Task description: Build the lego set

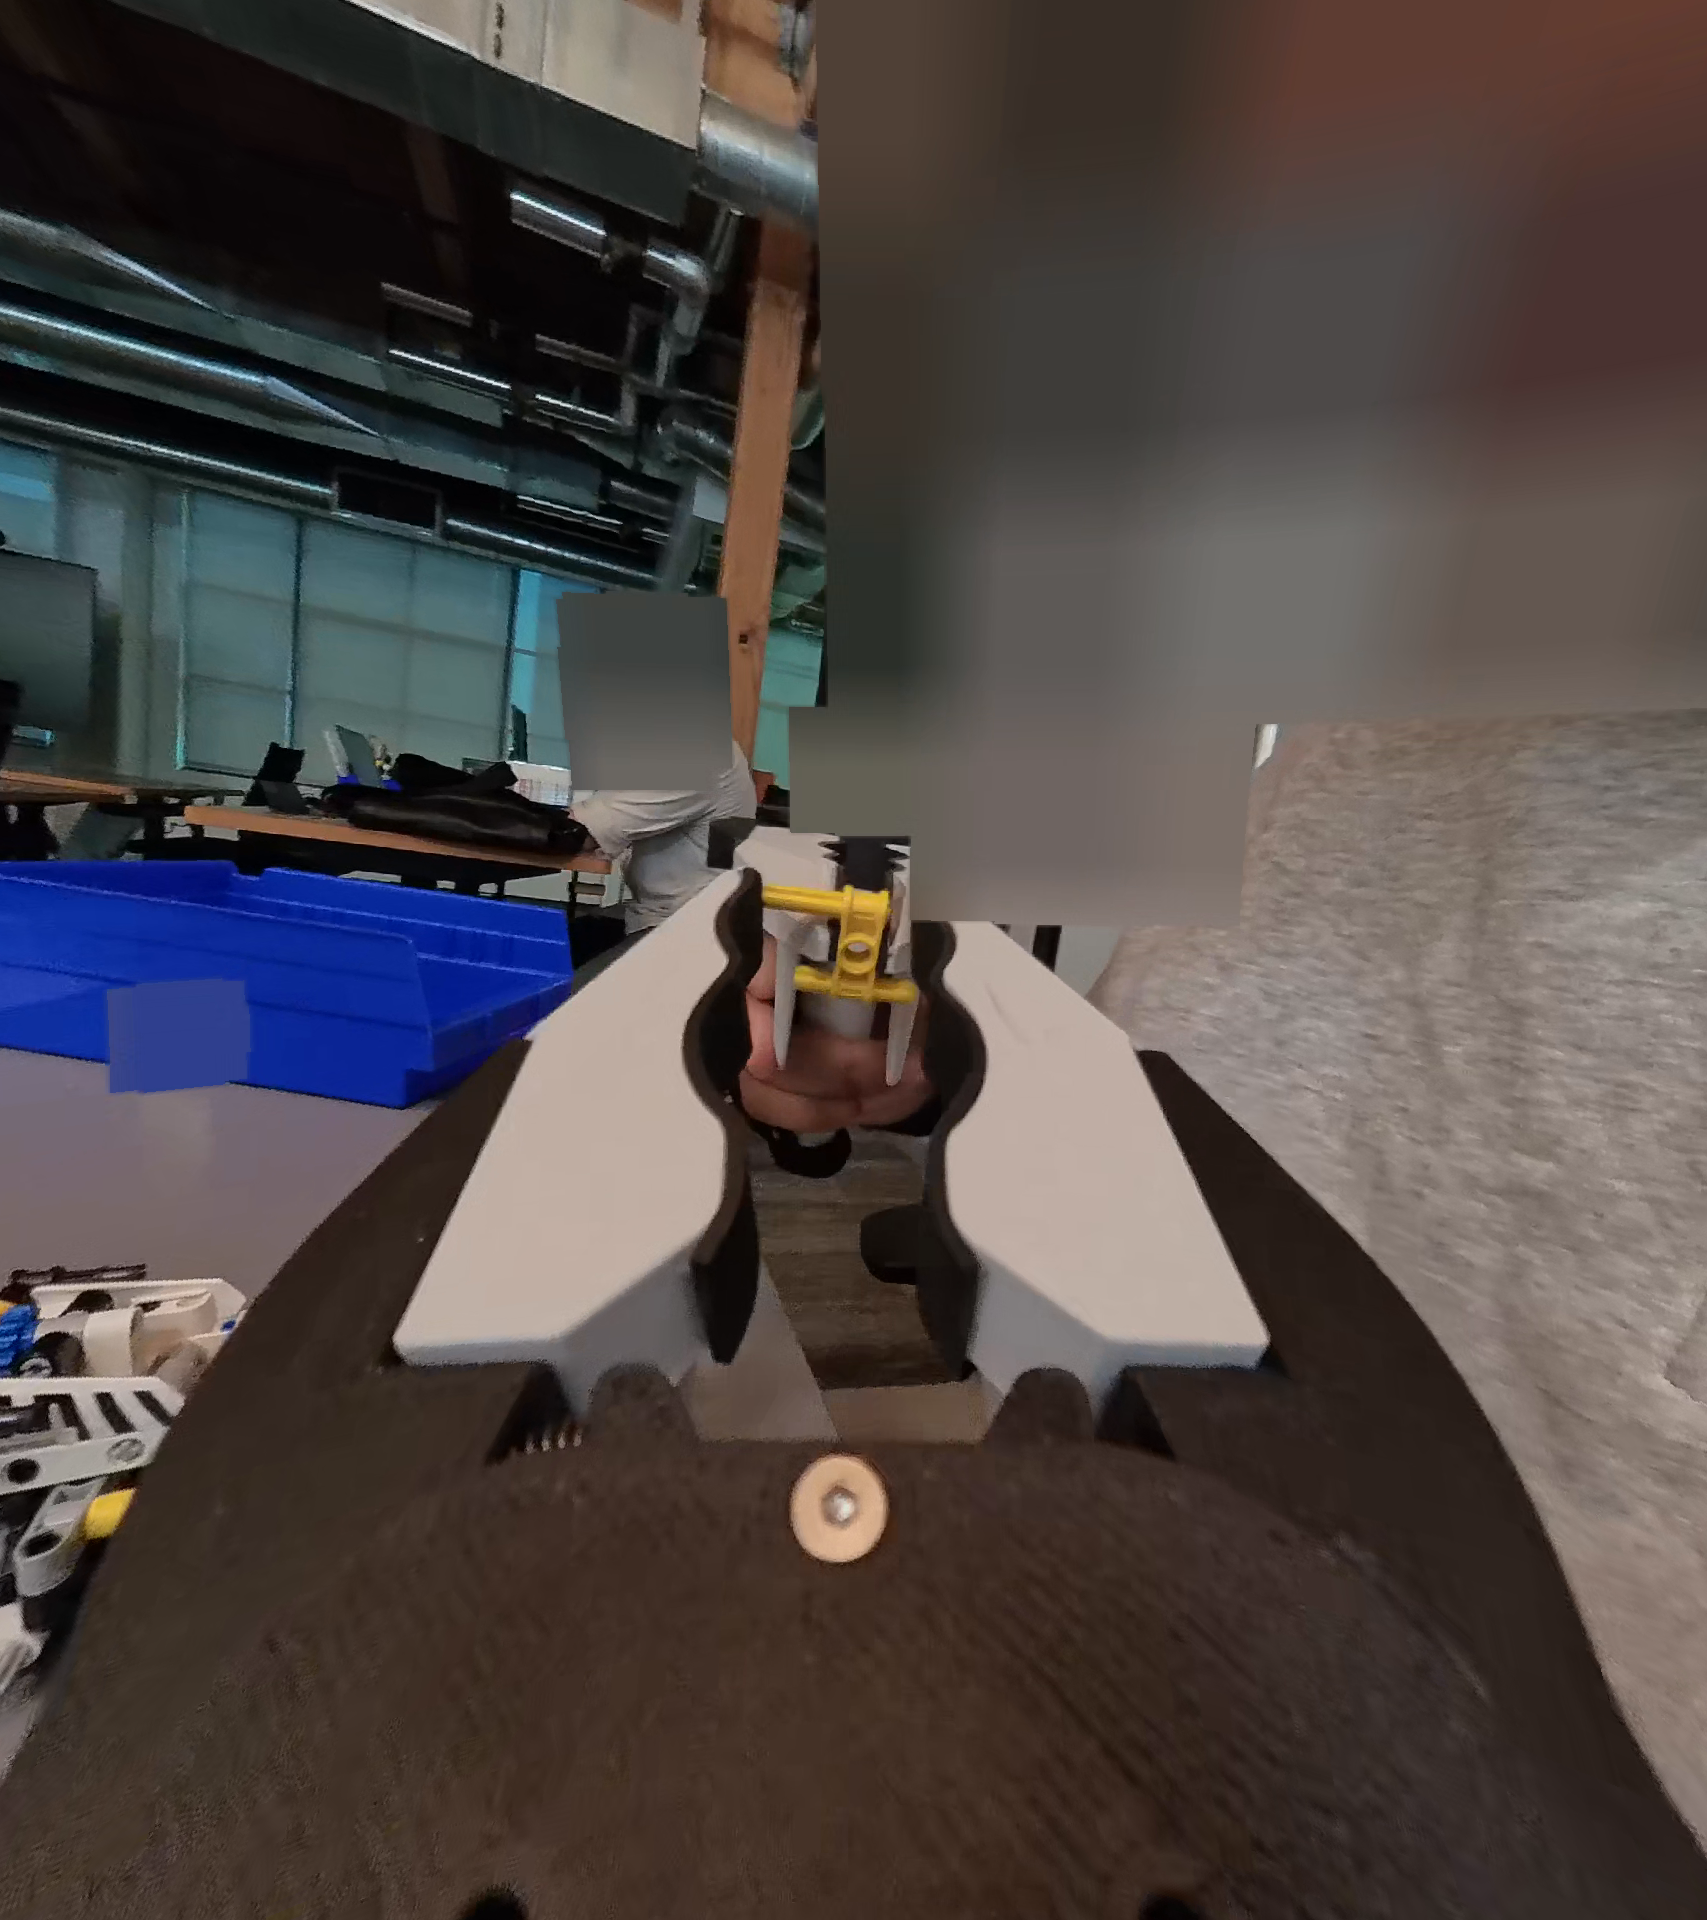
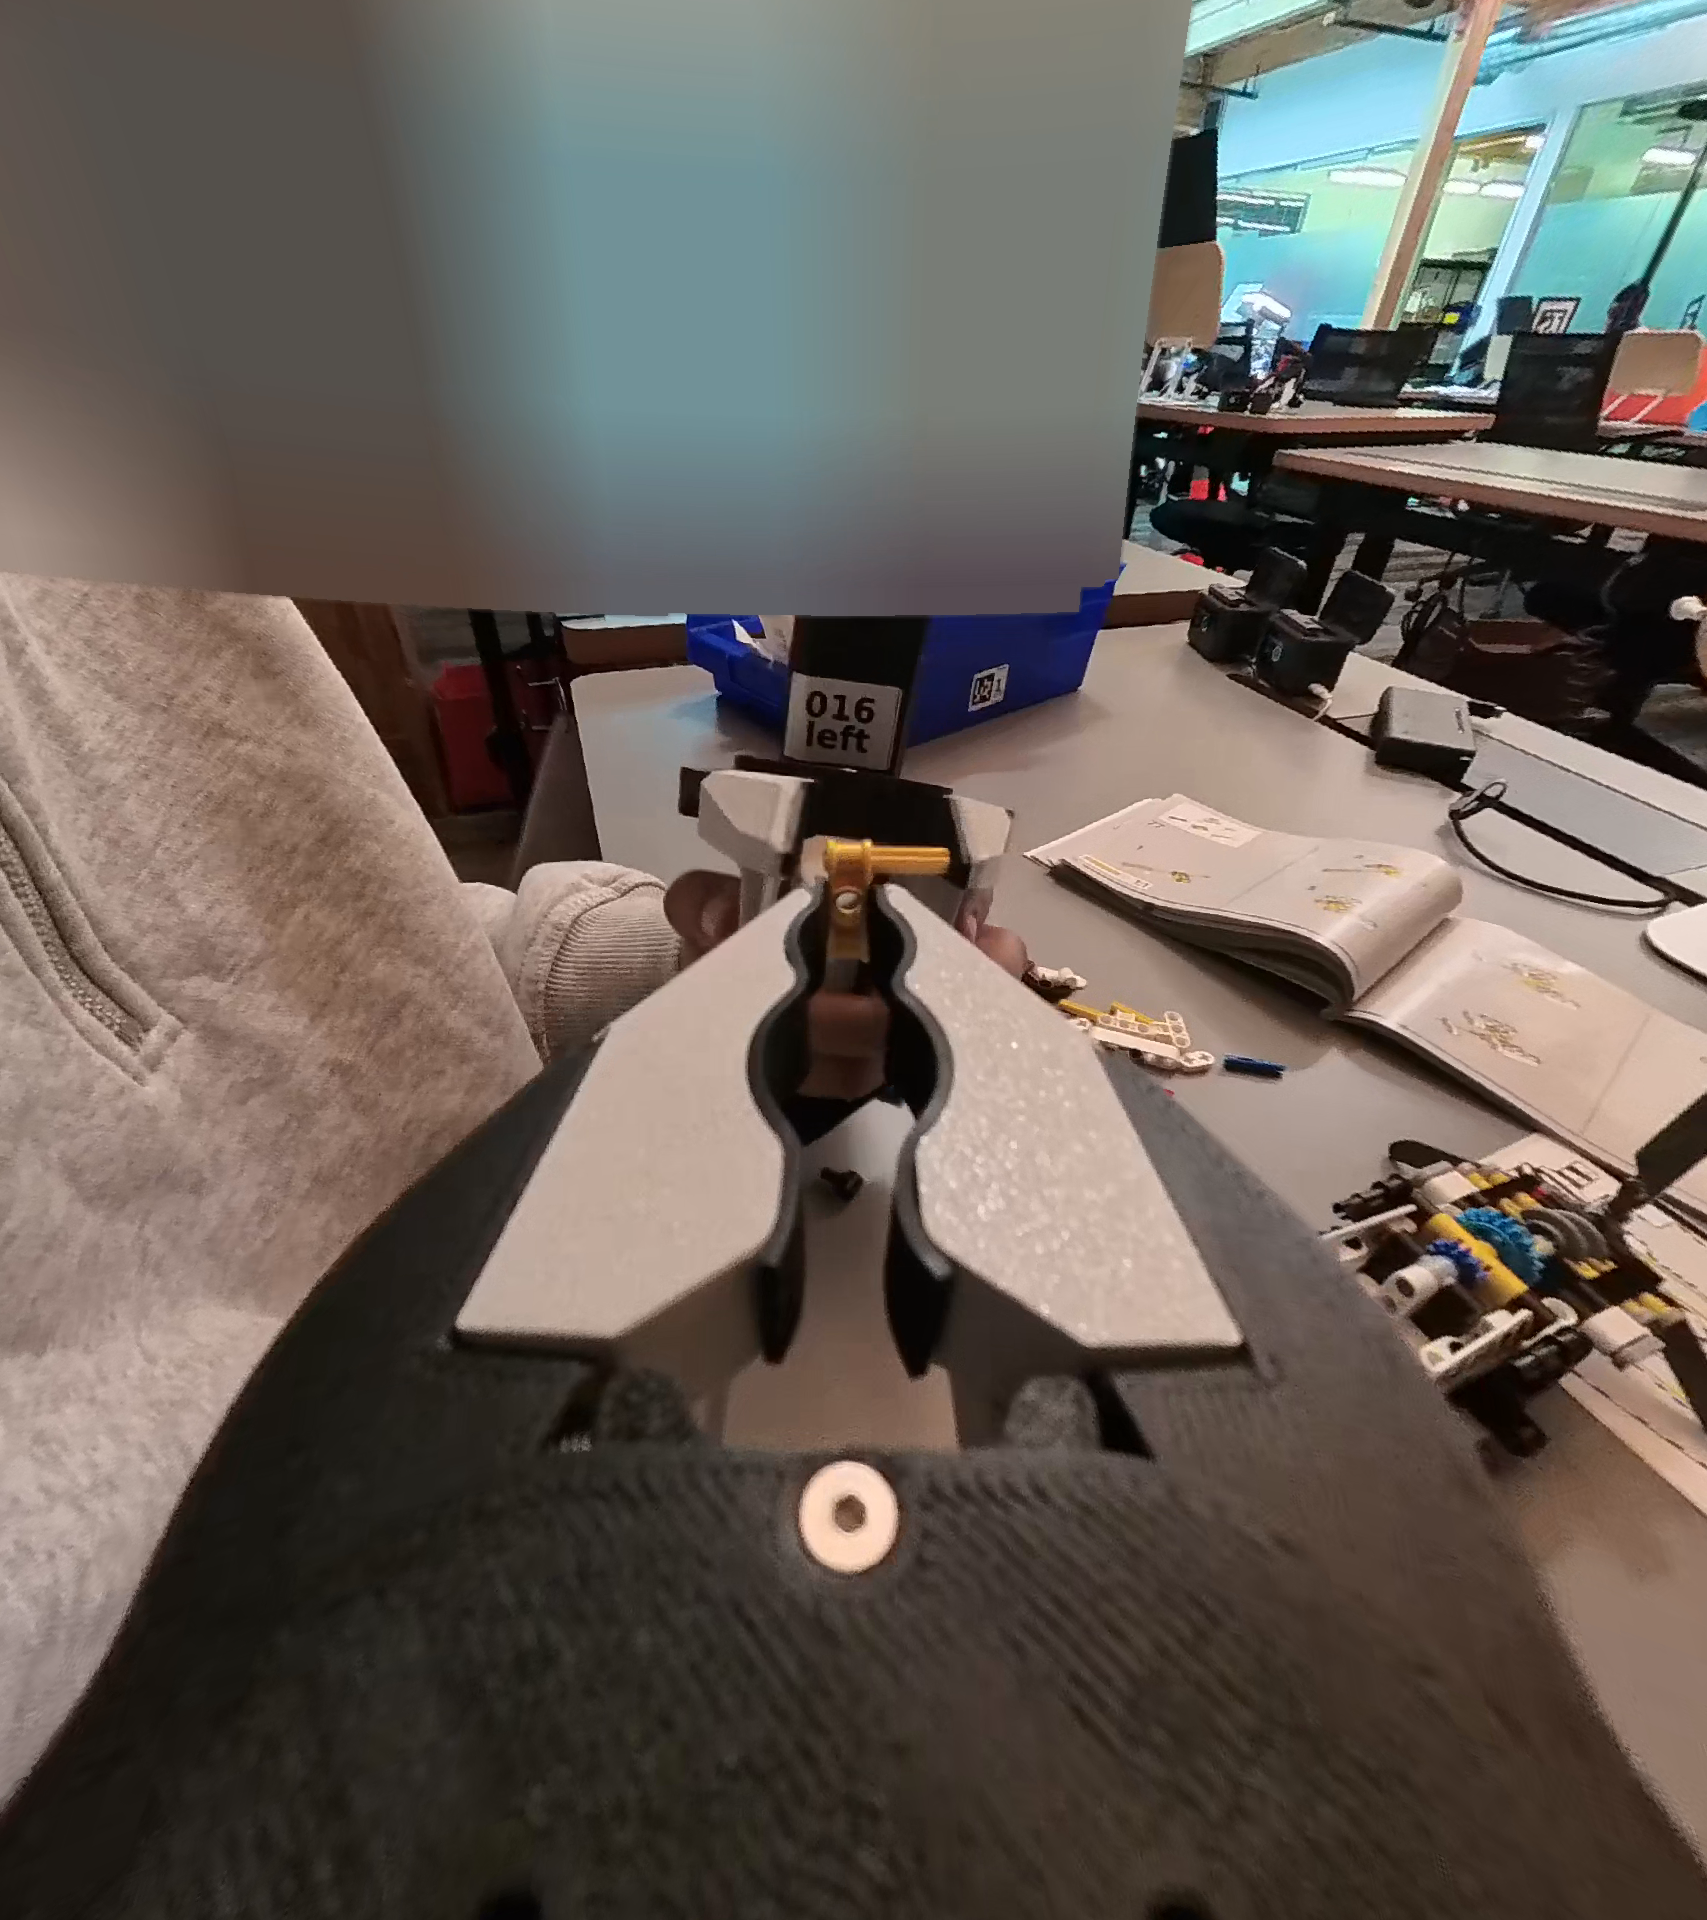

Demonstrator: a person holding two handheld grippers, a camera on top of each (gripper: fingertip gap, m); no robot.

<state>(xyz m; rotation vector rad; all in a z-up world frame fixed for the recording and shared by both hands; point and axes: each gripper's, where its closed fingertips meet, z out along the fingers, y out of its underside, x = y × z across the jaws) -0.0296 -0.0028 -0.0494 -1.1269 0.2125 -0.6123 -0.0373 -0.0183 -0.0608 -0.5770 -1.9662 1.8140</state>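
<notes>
A small yellow lego piece [image 1: 857,940] with cross pins hangs in the air between my two grippers, which face each other tip to tip. My left gripper [image 1: 838,914] is closed in on the ends of its pins. My right gripper [image 2: 844,899] is shut on the piece's upright yellow part [image 2: 847,904], and a yellow pin sticks out sideways toward the left gripper's fingers [image 2: 974,831]. The partly built model [image 2: 1514,1278] with black blades lies on paper at the right, and also shows in the left wrist view [image 1: 28,1455].
A blue bin [image 1: 257,966] stands at the far side of the grey table [image 1: 101,1164]. An open instruction booklet [image 2: 1296,914] and loose pieces [image 2: 1140,1029] lie behind the model. A person's grey hooded top [image 2: 153,935] is close by. A small black part [image 2: 841,1181] lies below.
</notes>
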